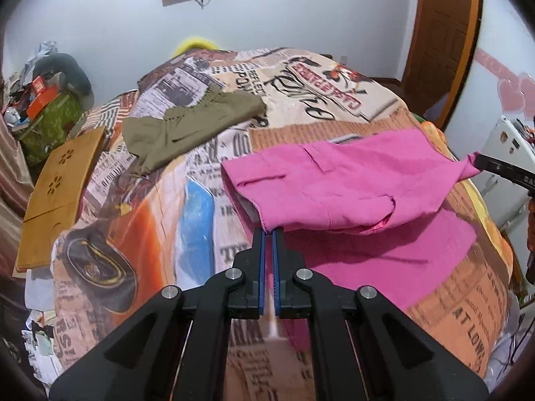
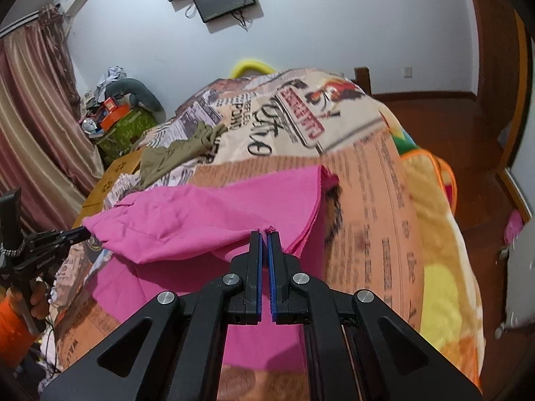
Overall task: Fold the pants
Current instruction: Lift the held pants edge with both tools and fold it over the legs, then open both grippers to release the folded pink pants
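Note:
Pink pants (image 1: 351, 180) lie on the bed, their upper part lifted off the lower layer and stretched between both grippers. My left gripper (image 1: 268, 230) is shut on the left corner of the lifted edge. My right gripper (image 2: 266, 232) is shut on the opposite corner of the pink pants (image 2: 207, 217). The right gripper also shows at the right edge of the left wrist view (image 1: 481, 162), and the left gripper at the left of the right wrist view (image 2: 85, 232). The lower part of the pants lies flat under the lifted fold.
A newspaper-print bedspread (image 1: 207, 200) covers the bed. Folded olive shorts (image 1: 187, 127) lie farther back. A wooden lap board (image 1: 57, 187) rests at the bed's left edge. A cluttered green box (image 1: 50, 117) stands beyond. A wooden door (image 1: 441, 33) is at the right.

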`<state>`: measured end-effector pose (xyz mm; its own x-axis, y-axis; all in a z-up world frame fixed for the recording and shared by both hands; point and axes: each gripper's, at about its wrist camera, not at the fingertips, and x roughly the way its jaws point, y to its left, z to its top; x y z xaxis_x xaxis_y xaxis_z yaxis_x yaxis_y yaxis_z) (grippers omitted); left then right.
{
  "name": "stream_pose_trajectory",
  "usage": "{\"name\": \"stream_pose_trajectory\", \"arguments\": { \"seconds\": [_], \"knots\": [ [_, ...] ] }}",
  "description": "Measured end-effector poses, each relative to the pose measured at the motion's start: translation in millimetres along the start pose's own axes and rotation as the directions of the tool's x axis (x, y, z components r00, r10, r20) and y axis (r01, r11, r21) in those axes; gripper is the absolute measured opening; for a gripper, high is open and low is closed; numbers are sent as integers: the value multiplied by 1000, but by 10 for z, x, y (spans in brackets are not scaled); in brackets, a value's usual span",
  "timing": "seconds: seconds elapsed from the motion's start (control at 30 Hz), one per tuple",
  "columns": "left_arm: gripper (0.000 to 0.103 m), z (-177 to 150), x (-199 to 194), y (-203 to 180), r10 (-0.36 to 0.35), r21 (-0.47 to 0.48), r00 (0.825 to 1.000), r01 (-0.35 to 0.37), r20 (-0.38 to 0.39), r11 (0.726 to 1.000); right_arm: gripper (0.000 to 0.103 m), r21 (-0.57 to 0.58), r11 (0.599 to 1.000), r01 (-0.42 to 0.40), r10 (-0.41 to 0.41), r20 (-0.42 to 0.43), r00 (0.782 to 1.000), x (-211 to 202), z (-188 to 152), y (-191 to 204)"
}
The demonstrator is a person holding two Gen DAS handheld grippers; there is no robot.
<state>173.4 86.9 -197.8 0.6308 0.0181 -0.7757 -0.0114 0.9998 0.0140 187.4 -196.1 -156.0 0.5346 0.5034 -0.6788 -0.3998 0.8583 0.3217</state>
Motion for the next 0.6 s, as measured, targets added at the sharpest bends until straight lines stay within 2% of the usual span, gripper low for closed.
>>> {"name": "stream_pose_trajectory", "arguments": {
  "seconds": [0.17, 0.37, 0.6],
  "knots": [
    [4, -136, 25, -104, 1, 24, 999, 0, -40, 1000, 3, 8, 1000, 16, -15, -41, 999, -11, -124, -61],
    [4, -282, 48, -82, -8, 22, 996, 10, -89, 1000, 3, -51, 996, 69, -73, -96, 993, -15, -248, -53],
    [4, -333, -14, -13, 11, 38, 995, -7, -104, 999, 4, -94, 989, 111, -122, -118, 985, -73, -308, 5]
  ]
}}
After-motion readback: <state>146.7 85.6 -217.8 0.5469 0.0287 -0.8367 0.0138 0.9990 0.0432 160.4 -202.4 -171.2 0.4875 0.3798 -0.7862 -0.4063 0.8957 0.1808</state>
